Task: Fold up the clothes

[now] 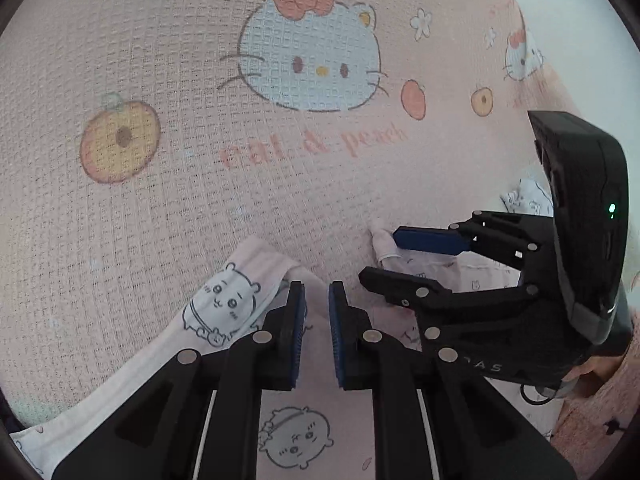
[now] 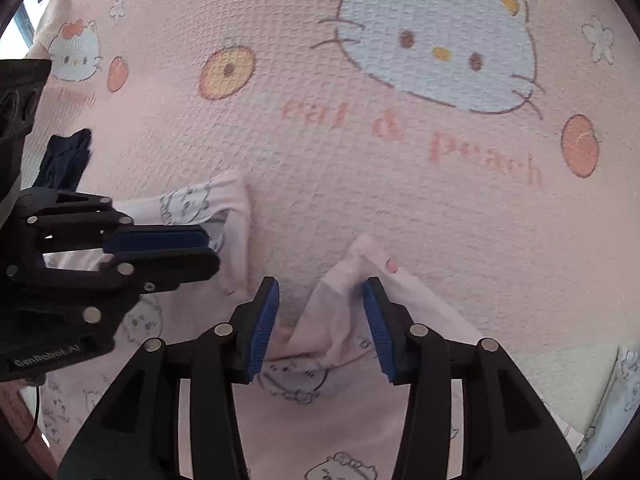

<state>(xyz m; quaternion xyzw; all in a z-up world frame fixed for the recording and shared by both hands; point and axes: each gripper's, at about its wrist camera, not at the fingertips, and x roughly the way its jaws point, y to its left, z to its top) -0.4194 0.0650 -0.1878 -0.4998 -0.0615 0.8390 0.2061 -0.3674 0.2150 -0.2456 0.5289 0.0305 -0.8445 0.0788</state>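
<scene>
A pale pink garment [image 1: 224, 300] printed with small cartoon animals lies on a pink waffle blanket [image 1: 280, 180]. My left gripper [image 1: 318, 332] hovers over the garment's upper edge, its blue pads a narrow gap apart with fabric showing under them. In the right wrist view it [image 2: 212, 248] comes in from the left beside a folded white corner. My right gripper [image 2: 320, 312] is open wide, its fingers on either side of a raised ridge of the garment [image 2: 340, 308]. From the left wrist view it [image 1: 378, 256] shows its jaws apart at another garment corner.
The blanket [image 2: 360, 184] carries cat faces, peaches and the words "cat & peach". A dark navy cloth [image 2: 66, 156] lies at the left. A pale cloth [image 2: 580, 384] sits at the lower right. The blanket's edge [image 1: 516, 8] runs along the upper right.
</scene>
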